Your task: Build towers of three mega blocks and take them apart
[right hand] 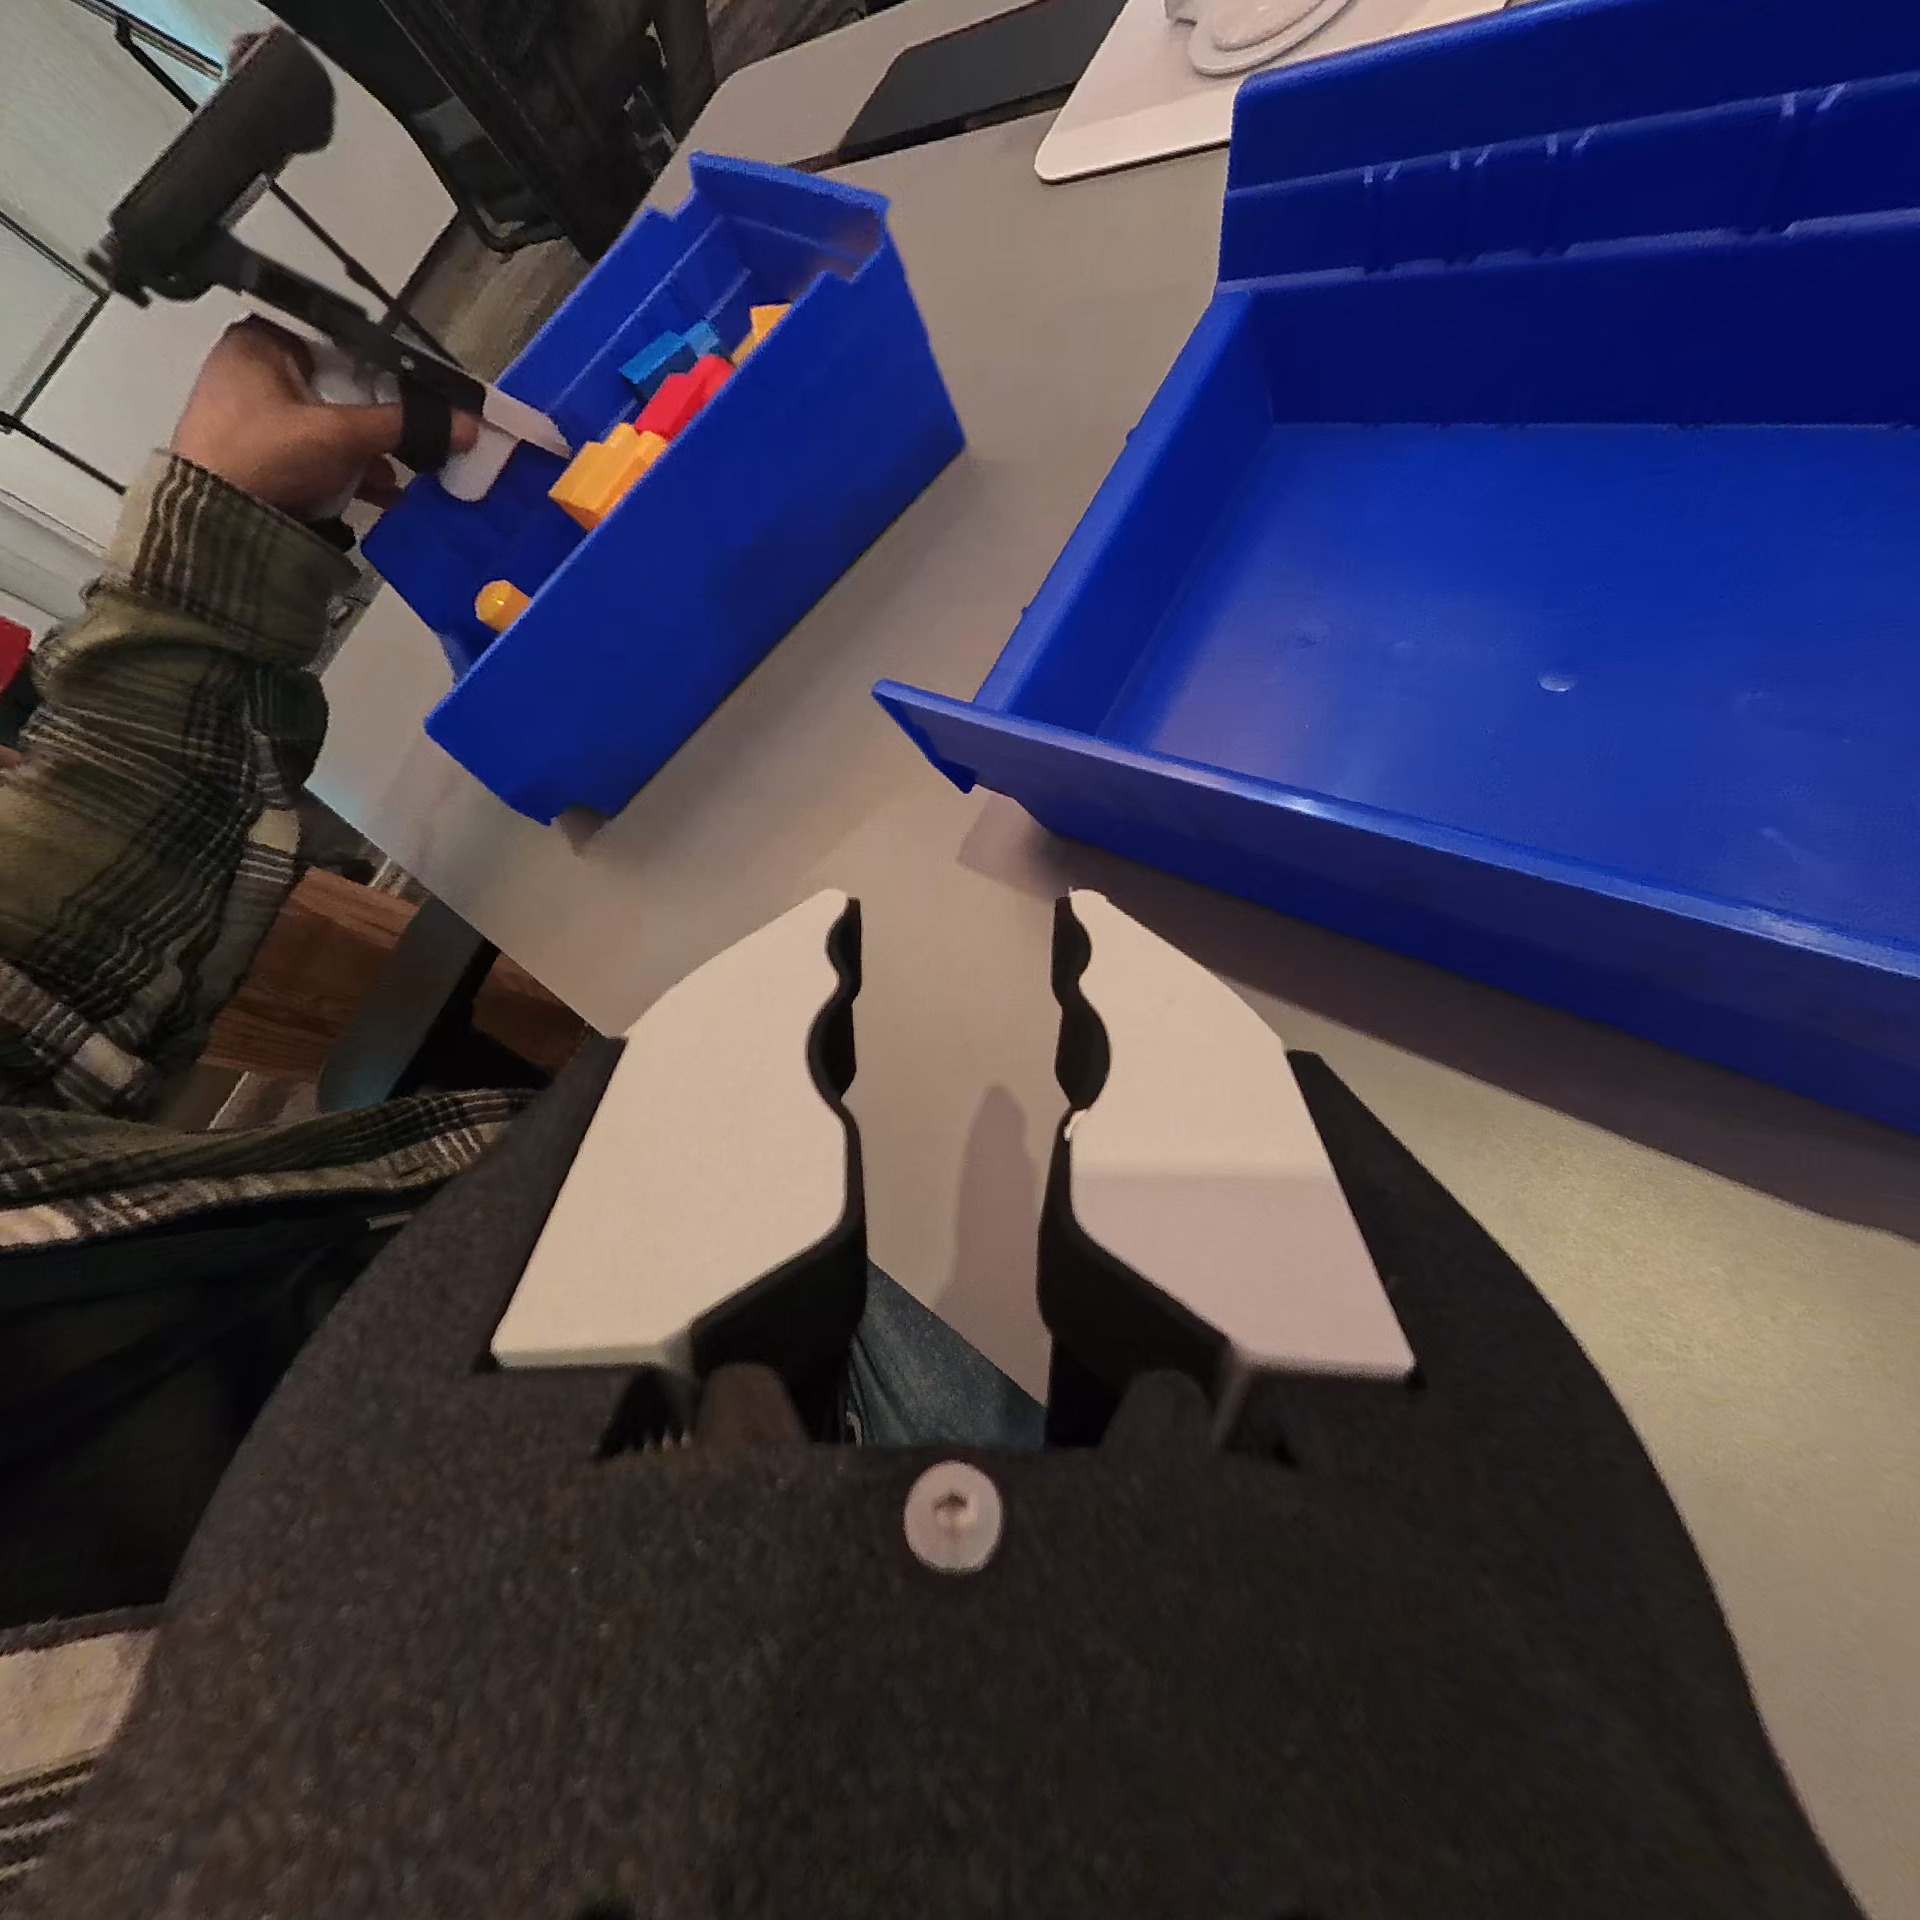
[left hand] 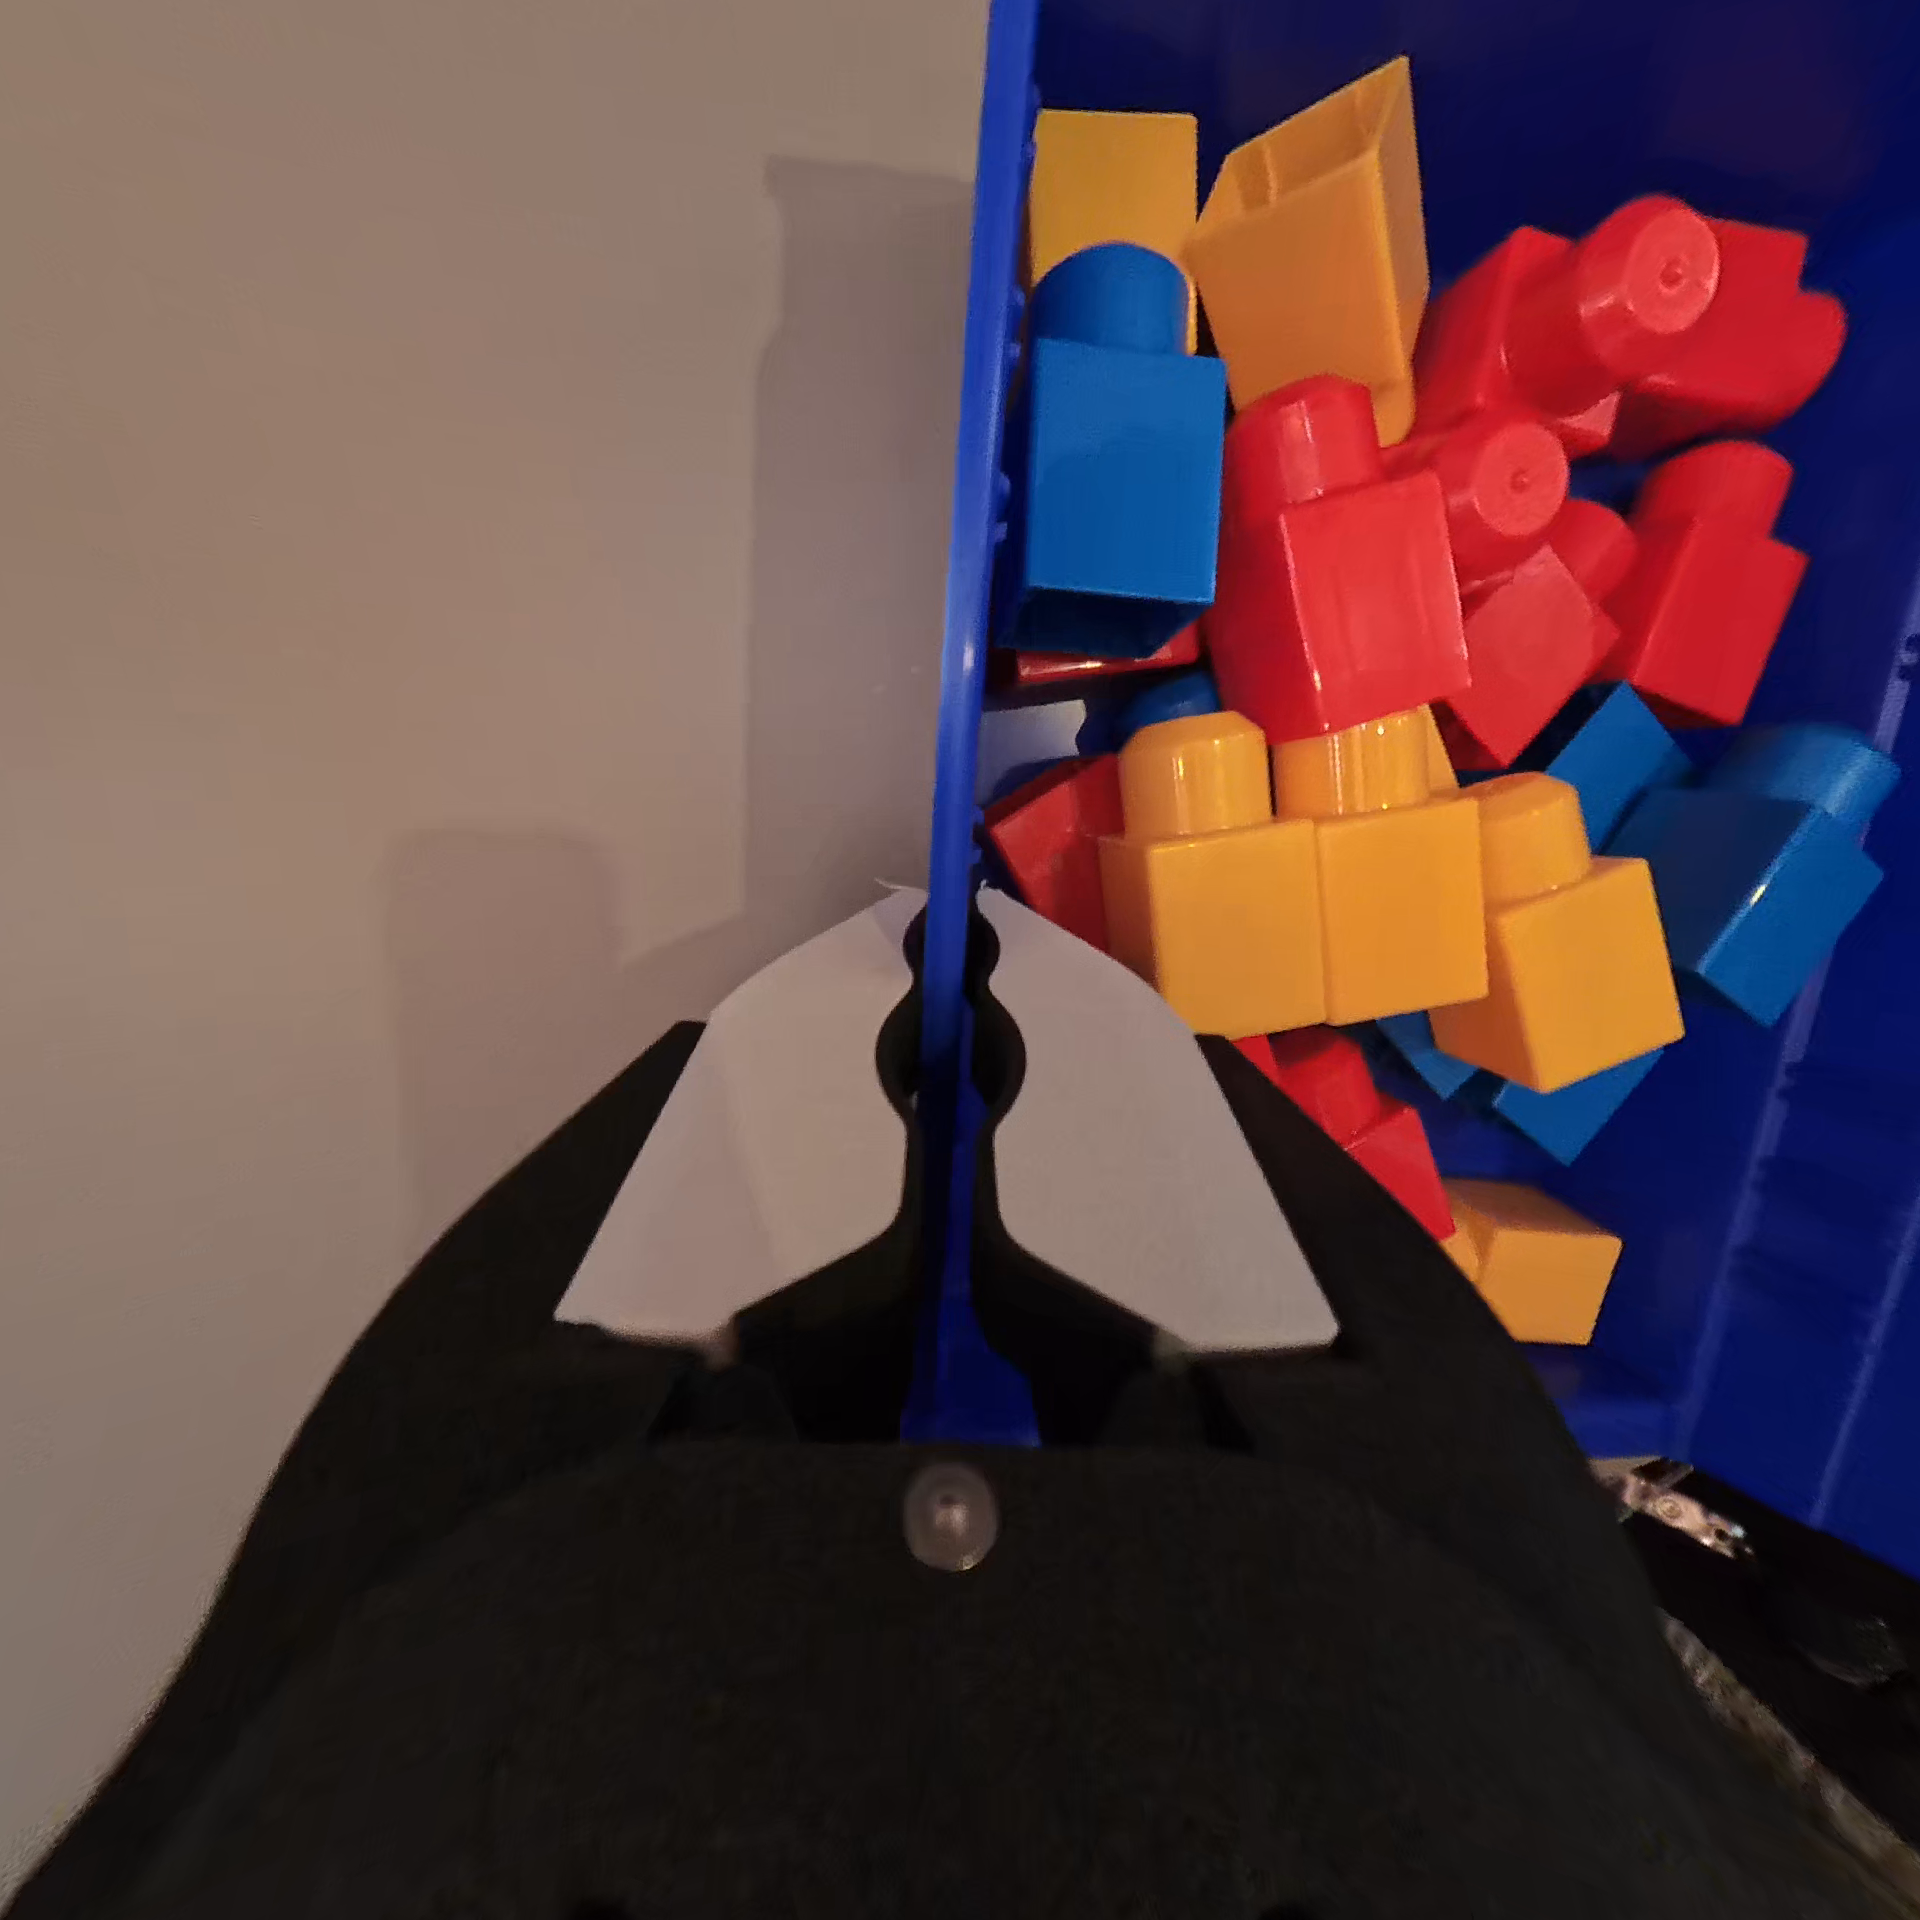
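Note:
In the left wrist view my left gripper [left hand: 943,914] is shut on the thin side wall [left hand: 966,623] of a small blue bin, one pad on each side of it. The bin holds a heap of loose mega blocks: yellow ones [left hand: 1299,904] nearest my fingers, red ones [left hand: 1351,592] and blue ones [left hand: 1122,488] behind. The right wrist view shows the same bin [right hand: 727,582] at the far left with my left gripper [right hand: 509,436] on its wall. My right gripper [right hand: 956,914] is open and empty above the grey table [right hand: 935,727], between the two bins.
A large blue bin [right hand: 1507,644] with a bare floor lies to the right of my right gripper, and another blue bin [right hand: 1558,135] stands behind it. A person's hand and plaid sleeve [right hand: 156,727] are at the left. A white board [right hand: 1132,114] lies at the back. The grippers' ends are close to 50 centimeters from one another.

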Demonstrator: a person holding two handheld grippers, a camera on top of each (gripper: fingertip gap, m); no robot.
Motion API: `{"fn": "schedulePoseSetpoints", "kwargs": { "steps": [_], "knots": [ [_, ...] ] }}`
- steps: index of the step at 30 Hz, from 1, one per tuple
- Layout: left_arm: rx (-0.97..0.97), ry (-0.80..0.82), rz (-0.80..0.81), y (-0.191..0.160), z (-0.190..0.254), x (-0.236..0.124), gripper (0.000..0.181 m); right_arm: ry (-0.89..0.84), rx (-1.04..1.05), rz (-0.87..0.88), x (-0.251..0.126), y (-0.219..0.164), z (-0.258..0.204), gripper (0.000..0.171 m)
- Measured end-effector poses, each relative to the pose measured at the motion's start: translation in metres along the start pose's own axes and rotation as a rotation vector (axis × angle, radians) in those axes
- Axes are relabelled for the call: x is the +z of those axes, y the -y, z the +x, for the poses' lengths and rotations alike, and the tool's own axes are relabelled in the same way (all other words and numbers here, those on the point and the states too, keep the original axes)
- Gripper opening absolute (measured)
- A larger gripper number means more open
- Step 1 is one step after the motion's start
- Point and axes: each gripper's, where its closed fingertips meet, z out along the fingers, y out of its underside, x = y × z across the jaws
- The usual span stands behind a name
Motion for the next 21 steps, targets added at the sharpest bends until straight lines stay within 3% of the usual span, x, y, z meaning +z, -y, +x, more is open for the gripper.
{"fn": "schedulePoseSetpoints", "kwargs": {
  "steps": [16, 21],
  "knots": [
    [-0.3, 0.122, 0.056, -0.085, -0.188, -0.062, 0.002, 0.02, 0.01, -0.024, 0.015, -0.001, 0.001, 0.033],
    [-0.358, 0.14, 0.062, -0.1, -0.225, -0.073, 0.003, 0.024, 0.013, -0.039, 0.02, -0.004, -0.001, 0.032]
  ]
}}
